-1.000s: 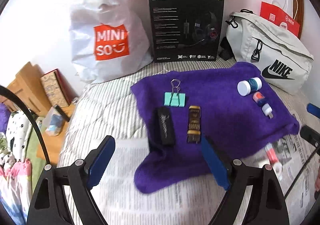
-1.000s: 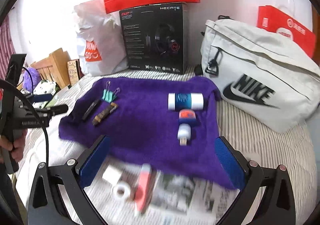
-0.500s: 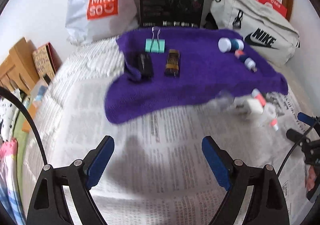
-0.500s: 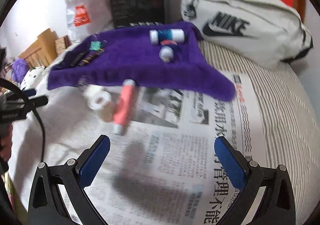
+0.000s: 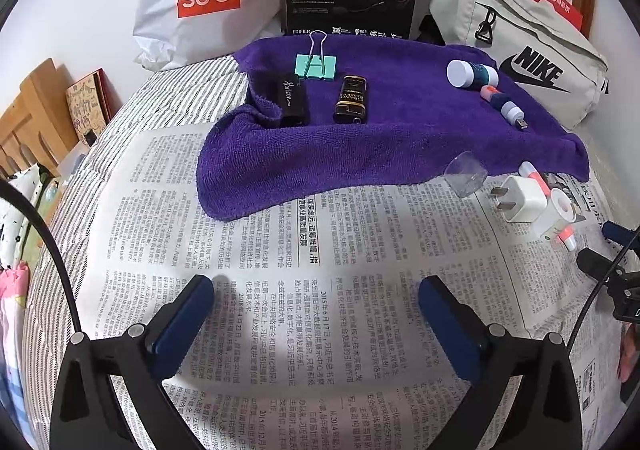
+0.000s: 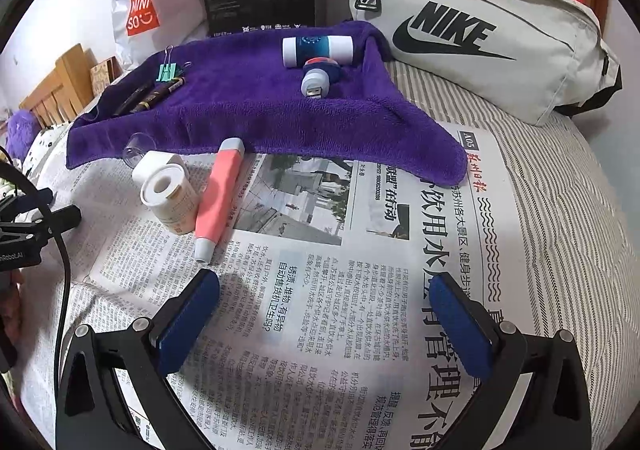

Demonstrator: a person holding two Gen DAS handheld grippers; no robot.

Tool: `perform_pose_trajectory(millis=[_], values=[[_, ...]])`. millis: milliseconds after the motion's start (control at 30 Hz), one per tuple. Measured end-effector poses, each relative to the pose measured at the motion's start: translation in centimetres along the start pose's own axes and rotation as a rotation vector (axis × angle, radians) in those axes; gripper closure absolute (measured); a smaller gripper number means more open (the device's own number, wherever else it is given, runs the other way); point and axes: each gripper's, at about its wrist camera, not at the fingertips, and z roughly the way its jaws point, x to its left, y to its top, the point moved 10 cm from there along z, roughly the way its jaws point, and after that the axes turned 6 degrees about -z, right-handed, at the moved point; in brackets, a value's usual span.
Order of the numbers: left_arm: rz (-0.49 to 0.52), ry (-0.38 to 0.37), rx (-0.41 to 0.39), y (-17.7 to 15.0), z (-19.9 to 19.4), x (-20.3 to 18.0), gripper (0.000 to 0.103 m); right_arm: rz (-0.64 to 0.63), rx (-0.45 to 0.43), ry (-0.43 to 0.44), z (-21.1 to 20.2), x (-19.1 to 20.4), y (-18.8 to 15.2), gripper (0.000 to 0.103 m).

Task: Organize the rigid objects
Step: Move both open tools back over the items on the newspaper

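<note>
Both claws are low over the newspaper (image 5: pixel 280 250) now, and both are empty. The left gripper (image 5: pixel 316 314) has its jaws spread as wide as they go; they have just been opening, with only newsprint between the blue pads. The right gripper (image 6: pixel 326 314) stands wide open too, holding nothing and touching nothing.

A second ago both cameras sat higher and looked across the purple towel (image 5: pixel 400 130); since then they have dropped, and the towel has slid up the frame.

On the towel's left side lie a green clip (image 5: pixel 316 66), a black case (image 5: pixel 290 98) and a dark lighter (image 5: pixel 351 99), close together. On its right side are a white-capped bottle (image 5: pixel 472 74) and a small USB stick (image 5: pixel 505 106), just beside each other.

Off the towel's near edge, on the paper, sit a clear cap (image 5: pixel 465 174), a white plug (image 5: pixel 520 198), a white roll (image 6: pixel 168 190) and a pink tube (image 6: pixel 218 194), the roll touching the tube. From the right wrist that tube's tip lies near the right claw's left finger (image 6: pixel 188 326).
</note>
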Motion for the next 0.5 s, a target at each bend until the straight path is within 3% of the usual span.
perform_pose_trajectory(millis=[500], values=[[-0.002,-0.002,-0.001,-0.07,0.09,-0.05,0.0,-0.005,0.0,-0.008,0.03,-0.03,0.03,0.0]])
